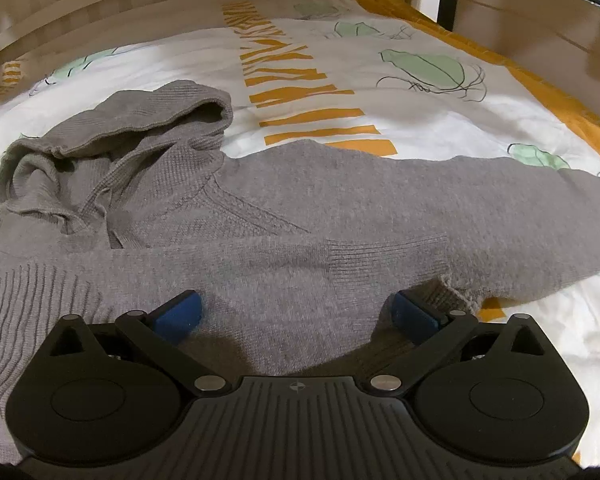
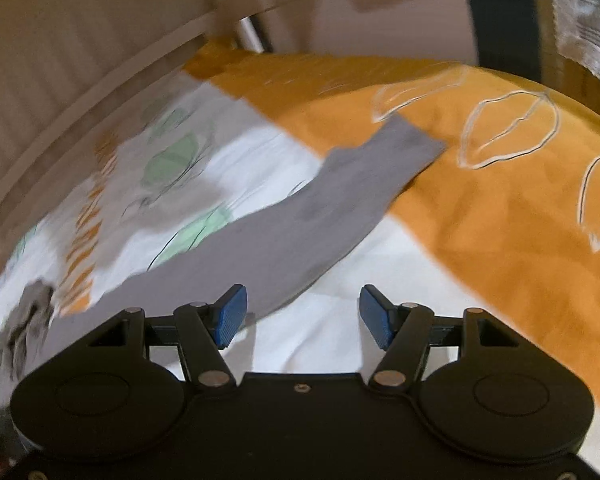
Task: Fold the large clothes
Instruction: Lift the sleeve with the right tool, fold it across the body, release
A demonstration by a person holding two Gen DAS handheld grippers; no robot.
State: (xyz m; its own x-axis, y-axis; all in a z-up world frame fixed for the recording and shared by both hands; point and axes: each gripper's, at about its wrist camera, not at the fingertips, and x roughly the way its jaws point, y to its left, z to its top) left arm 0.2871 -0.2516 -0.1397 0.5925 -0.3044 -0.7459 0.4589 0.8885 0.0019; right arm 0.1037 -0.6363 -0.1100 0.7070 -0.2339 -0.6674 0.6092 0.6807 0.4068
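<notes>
A: Lying spread across the frame's middle, a grey hoodie (image 1: 300, 208) is being shown on the patterned bedspread (image 1: 380, 80), hood at upper left.

B: The left gripper (image 1: 296, 314) is being held wide open over its cuffs. The right gripper (image 2: 303, 316) is being kept open too, nothing between; a sleeve (image 2: 300, 220) is seen stretching toward centre-right.

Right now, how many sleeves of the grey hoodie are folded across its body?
1. One sleeve lies folded across the hoodie chest, cuff near the left tongs. The other sleeve stretches out flat over the bedspread.
</notes>
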